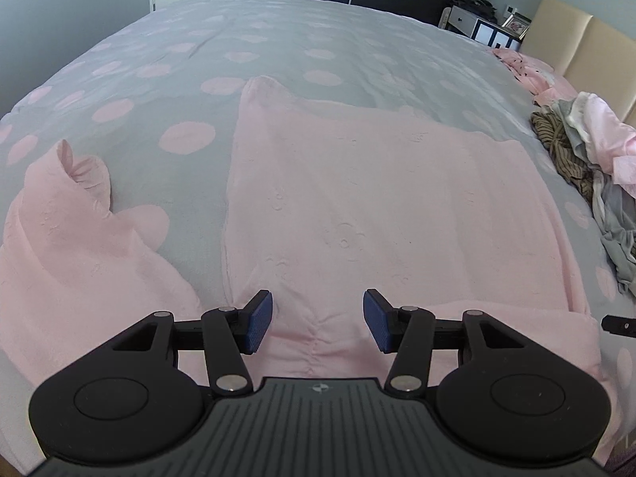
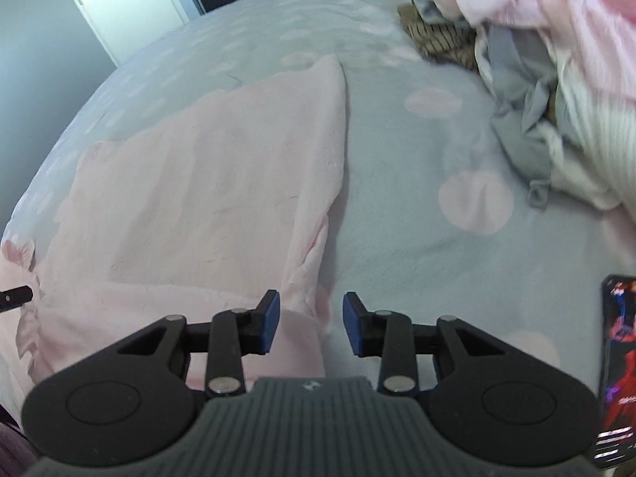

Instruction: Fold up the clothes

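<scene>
your left hand-held gripper (image 1: 318, 320) hangs over the near edge of the pink garment (image 1: 349, 198), its blue pads apart and gripping nothing. your right hand-held gripper (image 2: 311, 324) has its jaws apart too, over the garment's right edge, clear of the cloth. the garment lies partly folded on the dotted grey bed (image 1: 278, 39), near a heap of clothes (image 2: 536, 59) at far right.

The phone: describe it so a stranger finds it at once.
Start at the grey bed cover with pink dots. Go to its near right edge, below the clothes pile. The phone lies there, dark, flat and rigid, its screen lit red; all else nearby is soft cloth.
</scene>
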The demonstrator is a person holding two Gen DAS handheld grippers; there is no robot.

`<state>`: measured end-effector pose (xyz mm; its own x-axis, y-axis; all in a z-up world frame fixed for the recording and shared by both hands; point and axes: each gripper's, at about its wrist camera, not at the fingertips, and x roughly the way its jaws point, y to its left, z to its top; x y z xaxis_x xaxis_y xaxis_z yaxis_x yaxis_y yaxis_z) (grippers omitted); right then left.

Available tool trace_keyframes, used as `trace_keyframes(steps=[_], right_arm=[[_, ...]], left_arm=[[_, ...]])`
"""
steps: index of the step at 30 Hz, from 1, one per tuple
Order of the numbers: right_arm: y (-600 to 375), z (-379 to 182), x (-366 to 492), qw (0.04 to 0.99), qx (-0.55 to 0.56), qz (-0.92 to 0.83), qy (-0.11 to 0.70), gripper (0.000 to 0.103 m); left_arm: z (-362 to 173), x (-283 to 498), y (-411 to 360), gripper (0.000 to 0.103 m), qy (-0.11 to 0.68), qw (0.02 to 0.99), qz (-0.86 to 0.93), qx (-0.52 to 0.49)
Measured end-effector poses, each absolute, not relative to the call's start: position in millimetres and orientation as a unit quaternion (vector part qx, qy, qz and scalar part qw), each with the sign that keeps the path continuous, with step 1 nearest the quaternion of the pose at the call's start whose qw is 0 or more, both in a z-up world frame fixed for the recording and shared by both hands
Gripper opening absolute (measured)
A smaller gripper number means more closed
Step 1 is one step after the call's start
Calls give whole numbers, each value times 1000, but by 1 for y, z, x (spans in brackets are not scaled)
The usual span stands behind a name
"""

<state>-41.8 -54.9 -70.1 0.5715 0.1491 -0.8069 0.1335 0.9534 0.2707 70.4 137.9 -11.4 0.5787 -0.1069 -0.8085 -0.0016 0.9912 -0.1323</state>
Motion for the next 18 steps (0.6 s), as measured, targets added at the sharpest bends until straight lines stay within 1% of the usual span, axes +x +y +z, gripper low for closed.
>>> trace_keyframes(steps=[2,5,8,9,10,11,12,15,16,18], right_arm=[[-49,-75,-32,875,134,-1,465,40],[-55,-80,-19,869,163,-4,467,46],[-56,-93,-12,854,163,-10,494,46],[-56,-97,-10,849,160,-13,504,43],[-56,-103,-11,841,162,-9,516,35],[-57,-105,-12,841,158,-4,518,15],[-57,-107,-13,840,155,1,520,8],[-62,-101,-15,853,130,-5,505,4],[-65,-100,-15,856,122,-18,503,1],[-72,-100,-14,862,91,-54,496,0]], left_arm=[[-14,78,136,49,462,884,-31,-63],[-17,85,132,49,464,883,-35,-62],[-21,90,129,49,468,881,-37,-57],[-22,90,129,49,470,880,-37,-56],[-23,91,128,49,472,879,-38,-54],[-24,91,128,49,474,878,-38,-53],[-25,91,128,49,476,877,-38,-51],[-26,91,126,49,479,876,-39,-47],[-26,92,126,49,480,875,-40,-44],[-26,92,125,49,481,875,-42,-40]])
